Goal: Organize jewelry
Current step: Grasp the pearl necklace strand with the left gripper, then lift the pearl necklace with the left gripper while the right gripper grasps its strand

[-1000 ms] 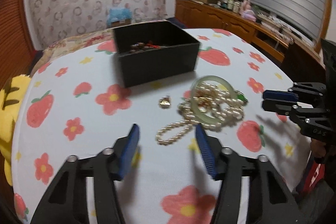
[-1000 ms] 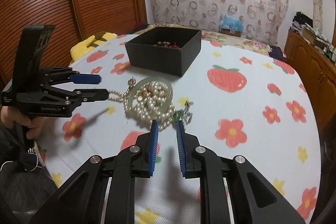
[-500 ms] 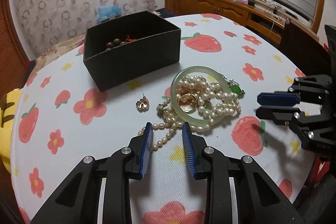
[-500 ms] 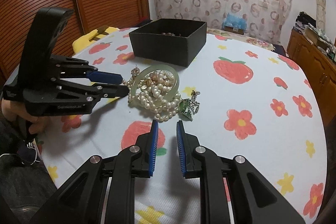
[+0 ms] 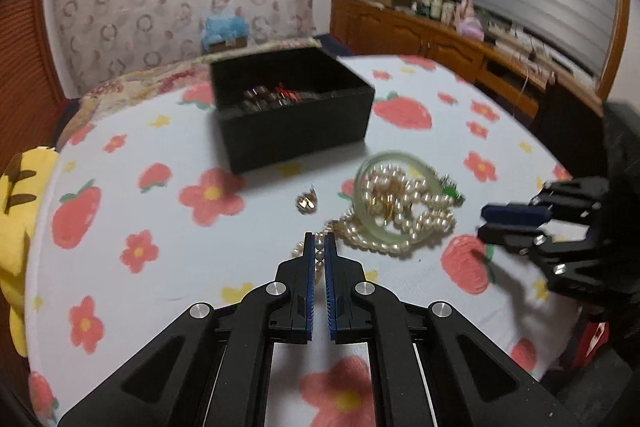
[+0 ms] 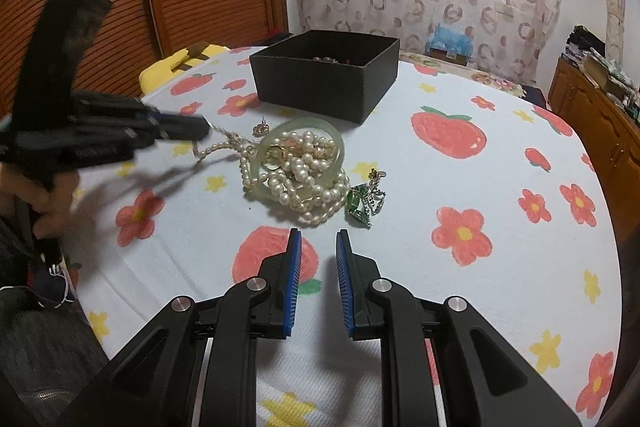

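Left wrist view first: we see our left gripper [image 5: 319, 247] pinched shut on the loose end of the pearl necklace [image 5: 400, 227], its blue pads having just closed with beads caught between them. Further left on the round table [image 5: 120, 307], spread with a flower and strawberry cloth, nothing but the print shows; a yellow cushion [image 5: 20, 207] sits past the table's left edge. Toward the far edge stands the black box [image 5: 296, 123], open, with dark beads inside. In front of it a small gold earring [image 5: 307, 202] lies alone, near the middle. Just right of that, the pale green bangle [image 5: 400, 199] lies flat with most of the pearls heaped inside it and a green pendant [image 5: 452, 189] touching its right side. At the right edge our right gripper [image 5: 512, 223] hovers above the cloth, its jaws a little apart with nothing between them. From the right wrist view, our left hand [image 6: 48, 195] holds its tool at the table's left edge, with the pearl strand running taut from the tips to the heap.
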`<state>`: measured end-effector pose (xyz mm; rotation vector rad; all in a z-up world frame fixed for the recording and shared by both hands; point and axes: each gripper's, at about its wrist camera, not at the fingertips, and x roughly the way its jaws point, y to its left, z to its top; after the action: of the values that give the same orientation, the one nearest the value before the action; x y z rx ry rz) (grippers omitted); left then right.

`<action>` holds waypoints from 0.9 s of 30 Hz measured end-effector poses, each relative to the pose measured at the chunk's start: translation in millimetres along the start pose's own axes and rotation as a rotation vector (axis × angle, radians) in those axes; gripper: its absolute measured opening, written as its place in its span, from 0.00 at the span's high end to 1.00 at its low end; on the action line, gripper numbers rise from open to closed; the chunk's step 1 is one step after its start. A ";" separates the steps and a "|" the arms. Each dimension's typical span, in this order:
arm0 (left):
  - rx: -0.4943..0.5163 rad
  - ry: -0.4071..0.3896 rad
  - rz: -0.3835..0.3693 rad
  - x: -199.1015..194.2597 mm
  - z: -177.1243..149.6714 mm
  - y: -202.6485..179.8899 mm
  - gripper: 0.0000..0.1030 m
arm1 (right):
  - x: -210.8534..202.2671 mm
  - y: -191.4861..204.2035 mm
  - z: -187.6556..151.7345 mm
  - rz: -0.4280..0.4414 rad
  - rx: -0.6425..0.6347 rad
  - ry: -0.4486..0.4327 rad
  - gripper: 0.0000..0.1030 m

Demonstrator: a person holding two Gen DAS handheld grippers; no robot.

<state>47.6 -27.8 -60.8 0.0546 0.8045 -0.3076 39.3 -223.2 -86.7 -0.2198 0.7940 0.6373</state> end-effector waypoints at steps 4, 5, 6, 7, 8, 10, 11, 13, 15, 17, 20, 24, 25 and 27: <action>-0.017 -0.064 0.007 -23.7 5.8 2.2 0.96 | 3.3 0.9 0.9 -0.005 -0.013 0.012 0.81; -0.020 -0.082 0.008 -30.4 7.7 2.6 0.96 | 3.9 0.9 0.9 -0.003 -0.013 0.014 0.81; -0.023 -0.096 0.007 -35.8 9.6 3.1 0.96 | 4.2 0.8 1.4 -0.003 -0.016 0.017 0.81; -0.023 -0.106 0.006 -39.7 10.1 3.8 0.96 | 4.1 1.7 2.0 -0.005 -0.020 0.018 0.81; -0.024 -0.120 0.008 -44.6 11.8 3.8 0.96 | 3.9 2.5 3.1 -0.005 -0.024 0.018 0.81; -0.024 -0.141 0.009 -51.8 15.5 2.9 0.96 | 2.2 2.7 5.4 -0.005 -0.029 0.014 0.81; -0.024 -0.157 0.014 -56.7 18.2 2.9 0.96 | 1.8 3.1 7.1 -0.007 -0.031 0.011 0.81; -0.023 -0.174 0.020 -63.4 22.2 3.4 0.96 | 0.0 2.9 11.0 -0.007 -0.034 0.005 0.81; -0.023 -0.194 0.026 -70.7 26.9 3.9 0.96 | -0.5 2.9 14.7 -0.005 -0.037 -0.001 0.81; -0.025 -0.212 0.031 -76.1 29.7 4.3 0.96 | 1.6 3.1 18.7 -0.001 -0.036 0.000 0.81; -0.027 -0.242 0.040 -85.3 37.0 7.0 0.96 | 5.3 4.2 22.6 0.013 -0.033 0.001 0.81; -0.024 -0.278 0.055 -96.7 48.6 10.4 0.96 | 9.3 10.8 29.0 0.024 -0.044 -0.001 0.81; -0.022 -0.286 0.059 -99.3 50.9 10.7 0.96 | 10.8 12.4 30.4 0.027 -0.048 0.000 0.81; -0.017 -0.302 0.070 -104.2 55.3 11.3 0.96 | 13.7 15.5 31.4 0.030 -0.062 0.007 0.81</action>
<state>21.6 0.0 51.5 0.0194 0.5048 -0.2356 55.7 -191.8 -74.1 -0.2677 0.7860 0.6902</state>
